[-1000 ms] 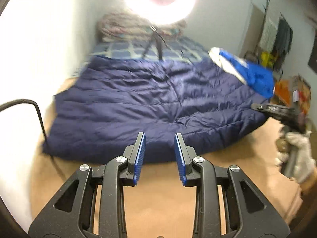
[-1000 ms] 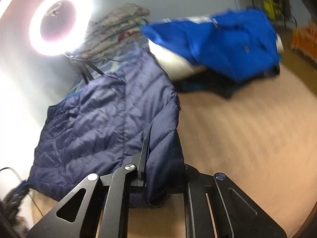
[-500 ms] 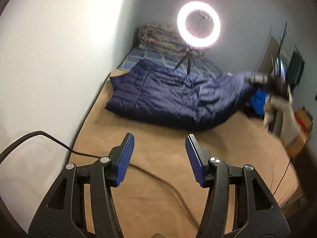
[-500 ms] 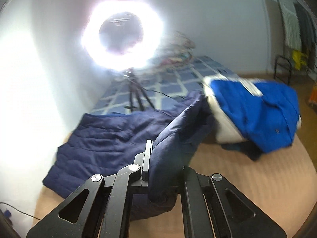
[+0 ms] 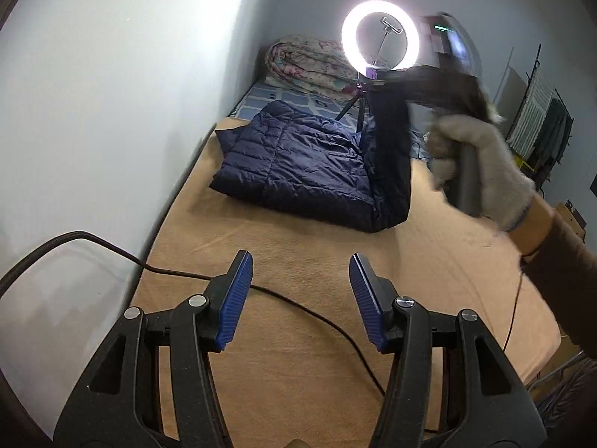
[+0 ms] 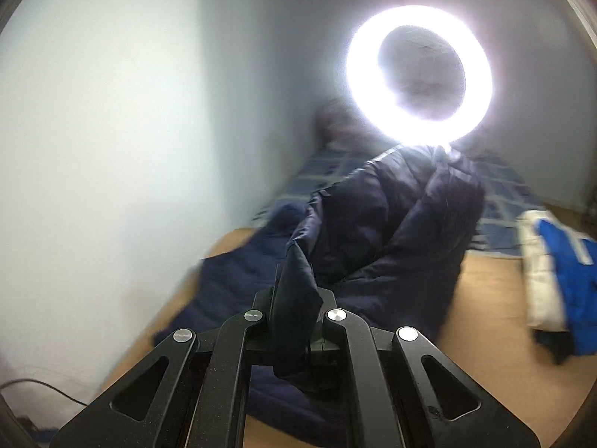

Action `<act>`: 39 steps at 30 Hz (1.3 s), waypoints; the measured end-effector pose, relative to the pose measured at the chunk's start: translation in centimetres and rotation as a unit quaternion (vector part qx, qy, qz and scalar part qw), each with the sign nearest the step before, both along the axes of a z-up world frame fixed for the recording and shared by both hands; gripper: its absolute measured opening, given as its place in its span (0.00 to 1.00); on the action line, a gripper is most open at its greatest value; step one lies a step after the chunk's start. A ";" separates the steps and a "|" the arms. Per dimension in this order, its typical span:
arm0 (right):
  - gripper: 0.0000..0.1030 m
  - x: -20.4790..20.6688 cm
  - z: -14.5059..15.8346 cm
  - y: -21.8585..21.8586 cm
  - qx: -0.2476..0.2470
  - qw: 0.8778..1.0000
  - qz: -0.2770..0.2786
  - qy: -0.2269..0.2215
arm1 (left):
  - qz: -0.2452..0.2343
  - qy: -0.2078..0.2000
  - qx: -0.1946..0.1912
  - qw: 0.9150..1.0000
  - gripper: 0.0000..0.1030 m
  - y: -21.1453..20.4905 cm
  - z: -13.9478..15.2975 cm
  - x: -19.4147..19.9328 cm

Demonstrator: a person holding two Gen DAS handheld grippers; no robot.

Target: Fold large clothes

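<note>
A navy quilted jacket lies on the tan bed cover, its right part lifted into a hanging flap. In the left wrist view a gloved hand holds my right gripper up at the flap's top edge. In the right wrist view my right gripper is shut on a dark fold of the navy jacket, which drapes away below it. My left gripper stands open over bare bed cover, well in front of the jacket, nothing between its blue pads.
A lit ring light on a tripod stands behind the jacket, with a rolled floral quilt at the wall. A black cable crosses the bed cover under my left gripper. A blue and white garment lies to the right. Wall runs along the left.
My right gripper has lifted the jacket's right edge up and swung it over toward the left. My left gripper pulled back from the jacket and opened wider.
</note>
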State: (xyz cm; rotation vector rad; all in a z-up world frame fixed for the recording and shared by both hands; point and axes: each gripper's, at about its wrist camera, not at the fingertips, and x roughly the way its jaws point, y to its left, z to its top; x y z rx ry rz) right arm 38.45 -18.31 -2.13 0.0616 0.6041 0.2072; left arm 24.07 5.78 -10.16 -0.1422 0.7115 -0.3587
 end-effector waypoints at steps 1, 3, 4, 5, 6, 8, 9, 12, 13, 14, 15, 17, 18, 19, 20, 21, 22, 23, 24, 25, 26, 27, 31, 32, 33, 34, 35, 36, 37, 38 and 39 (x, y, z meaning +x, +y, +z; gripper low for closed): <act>0.04 0.6 -0.7 1.4 0.006 1.000 0.011 0.008 | 0.000 0.001 0.000 1.000 0.54 0.0 -0.1 0.3; 0.04 1.8 -2.6 4.2 0.017 0.999 0.034 0.026 | 0.002 0.003 0.001 1.000 0.54 0.2 -0.3 0.4; 0.04 2.3 -3.7 5.6 0.021 0.998 0.045 0.035 | 0.004 0.005 0.002 1.000 0.54 0.4 -0.4 0.3; 0.04 2.8 -4.9 7.0 0.022 0.997 0.056 0.047 | 0.005 0.006 0.001 1.000 0.54 0.5 -0.6 0.3; 0.04 3.2 -6.2 8.3 0.022 0.996 0.066 0.060 | 0.005 0.007 0.000 1.000 0.54 0.6 -0.6 0.3; 0.03 3.9 -8.3 10.3 0.017 0.993 0.080 0.080 | 0.008 0.009 0.000 1.000 0.54 0.7 -0.8 0.3; 0.03 4.1 -9.6 11.2 0.011 0.992 0.087 0.091 | 0.009 0.009 0.000 1.000 0.54 0.7 -0.8 0.3; 0.03 4.7 -12.5 13.2 0.002 0.988 0.102 0.114 | 0.012 0.011 -0.002 1.000 0.54 0.8 -1.0 0.4; 0.03 4.9 -13.3 13.6 0.003 0.987 0.105 0.119 | 0.013 0.011 -0.002 1.000 0.54 0.8 -1.0 0.3; 0.03 5.0 -13.8 13.7 0.005 0.986 0.108 0.124 | 0.013 0.011 -0.002 1.000 0.54 0.7 -1.1 0.3; 0.03 5.2 -14.4 13.9 0.008 0.985 0.112 0.128 | 0.014 0.011 -0.002 1.000 0.54 0.9 -1.0 0.4; 0.03 5.5 -14.9 14.3 0.007 0.984 0.120 0.129 | 0.017 0.012 -0.003 1.000 0.54 1.1 -1.1 0.5; 0.03 5.6 -15.2 14.7 0.005 0.983 0.126 0.130 | 0.018 0.013 -0.003 1.000 0.54 1.2 -1.2 0.8; 0.03 5.8 -15.2 14.2 0.004 0.983 0.131 0.131 | 0.020 0.014 -0.004 1.000 0.54 1.2 -1.2 0.9; 0.03 6.0 -15.0 14.7 0.003 0.982 0.135 0.131 | 0.021 0.014 -0.005 1.000 0.54 1.1 -1.2 1.0; 0.03 6.5 -14.9 15.0 0.004 0.981 0.140 0.132 | 0.022 0.014 -0.004 1.000 0.54 1.1 -1.3 1.1; 0.04 6.8 -15.1 15.1 0.006 0.980 0.147 0.135 | 0.023 0.014 -0.003 1.000 0.54 1.0 -1.3 1.1; 0.04 7.0 -15.4 15.2 0.007 0.977 0.156 0.142 | 0.023 0.013 -0.001 1.000 0.54 0.7 -1.3 1.2; 0.04 7.1 -15.7 15.5 0.006 0.976 0.162 0.147 | 0.024 0.013 0.001 1.000 0.54 0.6 -1.4 1.2; 0.04 7.2 -16.0 15.5 -0.002 0.973 0.174 0.152 | 0.025 0.013 0.002 1.000 0.54 0.6 -1.4 1.3; 0.08 7.1 -16.1 15.7 -0.007 0.971 0.183 0.152 | 0.026 0.012 0.001 1.000 0.54 0.5 -1.3 1.3; 0.09 6.7 -16.1 15.1 -0.005 0.970 0.189 0.153 | 0.027 0.011 0.001 1.000 0.54 0.6 -1.3 1.3; 0.34 5.8 -14.3 11.8 0.052 0.962 0.218 0.154 | 0.032 0.006 0.003 0.999 0.54 0.4 -1.0 1.5; 0.40 5.4 -13.5 10.6 0.060 0.963 0.217 0.146 | 0.033 0.004 0.005 0.999 0.54 0.4 -0.9 1.6; 0.42 4.9 -12.9 9.8 0.067 0.964 0.216 0.140 | 0.034 0.002 0.005 0.999 0.54 0.4 -0.8 1.7; 0.45 4.1 -12.0 7.8 0.082 0.965 0.213 0.130 | 0.038 0.001 0.003 0.999 0.54 0.3 -0.6 2.0; 0.48 3.6 -11.5 6.2 0.091 0.967 0.206 0.122 | 0.038 0.001 -0.001 0.999 0.54 0.2 -0.4 2.4; 0.49 3.1 -11.0 4.4 0.104 0.967 0.201 0.118 | 0.036 0.000 -0.001 0.999 0.54 0.1 -0.2 2.8; 0.49 2.7 -10.8 3.3 0.112 0.967 0.196 0.116 | 0.034 -0.004 0.003 0.999 0.54 -0.3 0.1 3.5; 0.49 2.2 -10.5 1.1 0.117 0.970 0.181 0.112 | 0.033 -0.008 0.008 0.999 0.54 -0.5 0.4 4.1; 0.49 1.8 -10.4 -0.7 0.114 0.974 0.165 0.107 | 0.031 -0.017 0.016 0.999 0.54 -1.0 0.8 5.0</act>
